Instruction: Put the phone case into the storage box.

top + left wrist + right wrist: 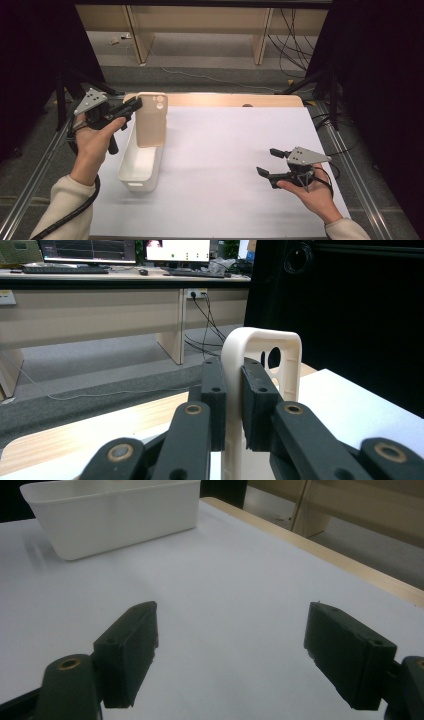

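**Matt plastics, pale wood and a smooth white sheet**

The phone case point(151, 120) looks like smooth cream plastic with a soft, matt finish, and its rim reads faintly glossy in the left gripper view. The bin point(141, 165) at the left is white plastic, smooth and slightly satin on its walls. Both the left gripper point(234, 405) and the right gripper point(230, 655) have matt black jaws, seemingly hard plastic with a dull rubbery face, joined by brass-coloured metal pins. A grey, flat, matt plate point(306, 156) tops the right gripper. The table point(220, 99) shows pale wood grain at its far edge under a smooth, matt white sheet point(230, 150). The sleeves point(60, 200) are cream cloth.
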`<state>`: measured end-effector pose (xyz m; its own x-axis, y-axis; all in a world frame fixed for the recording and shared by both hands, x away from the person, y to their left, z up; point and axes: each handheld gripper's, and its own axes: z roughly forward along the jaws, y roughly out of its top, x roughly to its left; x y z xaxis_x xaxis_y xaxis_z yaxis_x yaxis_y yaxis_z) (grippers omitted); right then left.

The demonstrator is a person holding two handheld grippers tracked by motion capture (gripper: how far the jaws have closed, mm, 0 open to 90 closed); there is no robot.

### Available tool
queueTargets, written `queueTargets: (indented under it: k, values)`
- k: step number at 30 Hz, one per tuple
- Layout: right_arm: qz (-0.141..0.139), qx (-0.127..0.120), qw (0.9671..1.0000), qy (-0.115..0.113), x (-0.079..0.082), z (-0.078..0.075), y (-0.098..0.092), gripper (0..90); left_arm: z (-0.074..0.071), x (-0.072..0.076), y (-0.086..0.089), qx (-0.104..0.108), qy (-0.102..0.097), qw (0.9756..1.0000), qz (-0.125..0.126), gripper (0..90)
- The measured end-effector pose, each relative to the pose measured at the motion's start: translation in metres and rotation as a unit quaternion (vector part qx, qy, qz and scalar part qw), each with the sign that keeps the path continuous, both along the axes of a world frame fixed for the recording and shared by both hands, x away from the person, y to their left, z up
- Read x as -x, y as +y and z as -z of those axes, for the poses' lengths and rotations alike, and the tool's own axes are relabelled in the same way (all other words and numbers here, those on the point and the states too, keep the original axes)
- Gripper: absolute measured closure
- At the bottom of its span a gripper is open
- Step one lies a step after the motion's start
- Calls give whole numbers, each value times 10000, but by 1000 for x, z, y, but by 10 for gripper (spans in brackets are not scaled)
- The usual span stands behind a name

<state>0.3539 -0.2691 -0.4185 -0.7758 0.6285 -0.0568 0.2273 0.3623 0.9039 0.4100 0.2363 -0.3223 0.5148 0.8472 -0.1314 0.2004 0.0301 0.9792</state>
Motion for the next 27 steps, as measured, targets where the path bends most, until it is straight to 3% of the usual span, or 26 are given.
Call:
queueTargets:
  k: [27]
  values:
    - [-9, 9, 10000, 14, 0, 1, 0, 230, 2, -6, 7, 51, -19, 9999, -101, 817]
